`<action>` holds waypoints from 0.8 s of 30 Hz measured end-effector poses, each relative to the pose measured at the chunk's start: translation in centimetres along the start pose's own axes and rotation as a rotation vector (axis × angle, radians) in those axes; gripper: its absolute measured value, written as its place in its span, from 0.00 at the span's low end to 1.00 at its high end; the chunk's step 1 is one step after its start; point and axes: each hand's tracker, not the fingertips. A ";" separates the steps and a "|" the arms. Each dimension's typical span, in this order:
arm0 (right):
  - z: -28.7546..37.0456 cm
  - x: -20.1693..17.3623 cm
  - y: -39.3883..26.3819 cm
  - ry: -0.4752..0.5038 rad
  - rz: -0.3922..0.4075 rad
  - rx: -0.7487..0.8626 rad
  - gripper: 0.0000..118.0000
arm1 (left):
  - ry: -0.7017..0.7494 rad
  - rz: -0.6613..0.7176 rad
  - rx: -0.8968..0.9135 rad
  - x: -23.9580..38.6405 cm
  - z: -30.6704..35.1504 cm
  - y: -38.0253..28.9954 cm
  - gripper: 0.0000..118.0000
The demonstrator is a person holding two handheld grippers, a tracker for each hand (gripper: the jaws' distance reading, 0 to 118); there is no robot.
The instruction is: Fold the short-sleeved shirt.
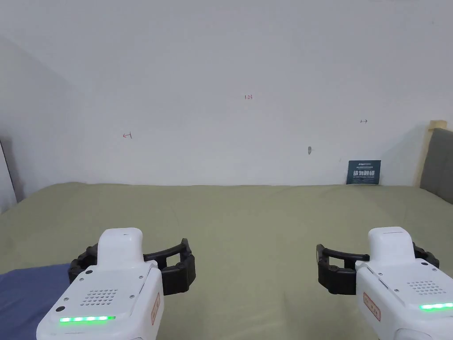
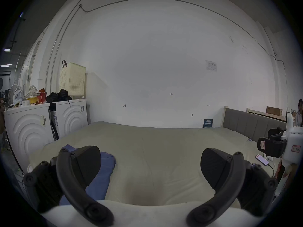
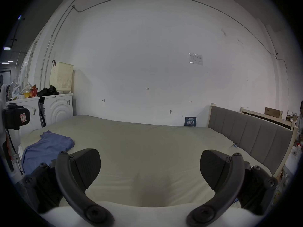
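Note:
A blue short-sleeved shirt (image 1: 24,294) lies crumpled at the left edge of the green-sheeted bed (image 1: 256,221); it also lies to the left in the left gripper view (image 2: 103,171) and the right gripper view (image 3: 47,146). My left gripper (image 1: 132,263) hovers over the bed just right of the shirt, jaws wide apart (image 2: 150,161) and holding nothing. Farther right my right gripper (image 1: 378,263) hangs over bare sheet, also open and holding nothing (image 3: 150,161). Each gripper sees the other at its frame edge: the right gripper (image 2: 272,147) and the left gripper (image 3: 16,117).
A grey padded headboard (image 3: 249,130) bounds the bed's right side, and a white wall runs behind with a small blue sign (image 1: 363,172). Two white washing machines (image 2: 29,129) stand left of the bed, carrying clutter and a cream basket (image 2: 72,81). A phone (image 2: 262,159) lies at the bed's right.

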 end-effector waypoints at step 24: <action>0.4 -0.4 0.9 -0.023 0.006 0.037 1.00 | -0.005 0.008 0.000 -0.3 -0.1 0.5 1.00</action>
